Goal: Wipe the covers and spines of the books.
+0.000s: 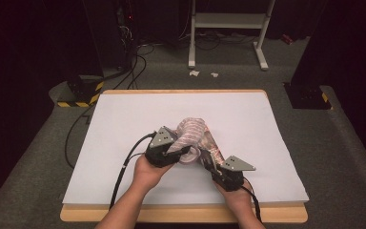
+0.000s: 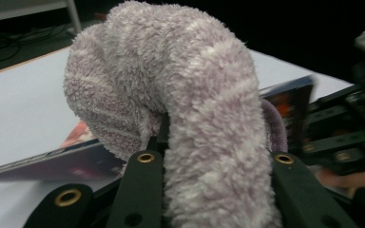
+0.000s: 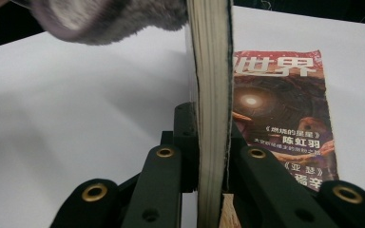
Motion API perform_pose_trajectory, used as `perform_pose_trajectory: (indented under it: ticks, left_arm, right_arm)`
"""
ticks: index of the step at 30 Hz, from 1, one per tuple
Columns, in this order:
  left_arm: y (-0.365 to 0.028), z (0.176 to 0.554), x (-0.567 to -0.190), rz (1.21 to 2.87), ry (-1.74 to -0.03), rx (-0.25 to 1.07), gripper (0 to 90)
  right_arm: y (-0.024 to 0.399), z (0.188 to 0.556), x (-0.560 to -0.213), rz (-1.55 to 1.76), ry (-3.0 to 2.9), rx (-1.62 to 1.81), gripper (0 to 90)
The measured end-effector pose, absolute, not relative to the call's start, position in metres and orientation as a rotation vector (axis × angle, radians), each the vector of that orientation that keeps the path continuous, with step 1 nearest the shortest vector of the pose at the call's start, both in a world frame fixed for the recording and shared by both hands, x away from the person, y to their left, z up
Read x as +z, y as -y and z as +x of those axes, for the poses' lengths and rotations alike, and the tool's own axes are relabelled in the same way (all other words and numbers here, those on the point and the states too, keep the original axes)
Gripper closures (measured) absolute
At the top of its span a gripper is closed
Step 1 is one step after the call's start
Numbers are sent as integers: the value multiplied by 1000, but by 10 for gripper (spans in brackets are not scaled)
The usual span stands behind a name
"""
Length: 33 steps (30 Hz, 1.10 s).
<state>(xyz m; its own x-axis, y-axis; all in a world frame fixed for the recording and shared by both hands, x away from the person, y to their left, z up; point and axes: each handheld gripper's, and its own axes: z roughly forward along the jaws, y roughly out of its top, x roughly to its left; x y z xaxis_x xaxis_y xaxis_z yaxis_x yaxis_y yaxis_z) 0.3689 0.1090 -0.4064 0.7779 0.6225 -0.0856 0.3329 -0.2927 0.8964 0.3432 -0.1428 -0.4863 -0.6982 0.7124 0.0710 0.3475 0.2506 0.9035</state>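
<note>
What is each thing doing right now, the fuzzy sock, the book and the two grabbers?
Fuzzy sock: lifted, bent over, pinched by the left gripper.
Book: part of its pages held up on edge, cover flat on the table.
Left gripper: shut on the sock.
Right gripper: shut on the book's pages.

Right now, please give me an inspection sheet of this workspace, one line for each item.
Surface: white sheet over a wooden table.
Job's things: fuzzy striped sock draped over a magazine that is lifted at one edge.
Clutter: nothing seen on the sheet.
Grippers: left gripper shut on the sock; right gripper shut on the magazine's page edge.
Cables: one black cable trails from the left gripper.
Surroundings: dark room, white metal frame, paper scraps on the floor.
</note>
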Motion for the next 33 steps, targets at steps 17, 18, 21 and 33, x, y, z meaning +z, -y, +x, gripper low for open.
perform_pose_trajectory:
  ticks: [17, 18, 21, 33]
  left_arm:
    - [-132, 409, -424, 1927, -871, 389, 696]
    - [-136, 414, -428, 1937, -896, 407, 696]
    - [-152, 435, -440, 1976, -979, 472, 696]
    - [-192, 486, -479, 1962, -1213, 507, 696]
  right_arm:
    - [135, 348, -488, 972, -2189, 1424, 839]
    - [135, 349, -488, 970, -2191, 1421, 839]
    - [134, 349, -488, 961, -2188, 1419, 839]
    - [133, 348, -489, 961, -2190, 1419, 838]
